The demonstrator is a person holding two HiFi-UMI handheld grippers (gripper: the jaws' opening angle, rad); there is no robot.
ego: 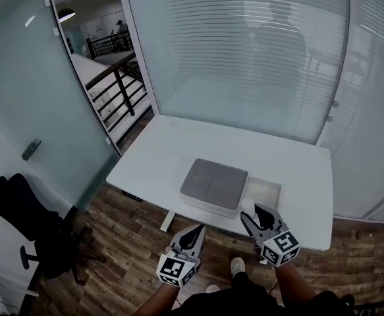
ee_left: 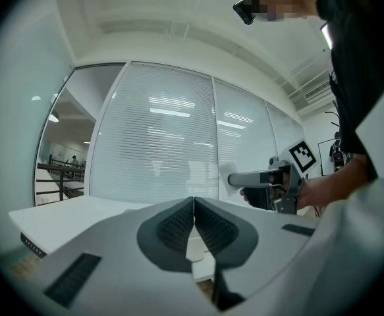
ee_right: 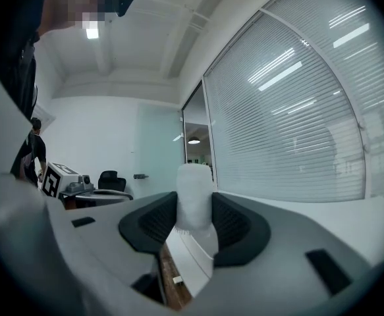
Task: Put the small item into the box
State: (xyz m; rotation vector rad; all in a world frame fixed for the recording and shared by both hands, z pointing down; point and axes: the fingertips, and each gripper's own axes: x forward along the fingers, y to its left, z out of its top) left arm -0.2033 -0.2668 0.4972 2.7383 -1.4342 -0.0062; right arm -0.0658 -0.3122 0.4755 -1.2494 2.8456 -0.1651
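A grey square box (ego: 214, 184) with its lid on lies at the near side of the white table (ego: 178, 151). A shallow white open tray (ego: 265, 191) lies against its right side. My right gripper (ego: 251, 216) hovers over the table's near edge, just in front of the tray. It is shut on a small white item (ee_right: 195, 198) that stands up between its pads, also seen from the left gripper view as a white item (ee_left: 225, 176). My left gripper (ego: 195, 232) hangs over the floor in front of the table. It is shut with nothing between its jaws (ee_left: 193, 224).
Frosted glass walls with blinds (ego: 244, 51) enclose the table at the back and right. A black office chair (ego: 27, 219) stands on the wood floor at the left. A glass door (ego: 40, 110) and a stair railing (ego: 116, 87) lie beyond it. The person's shoe (ego: 237, 266) is below the table edge.
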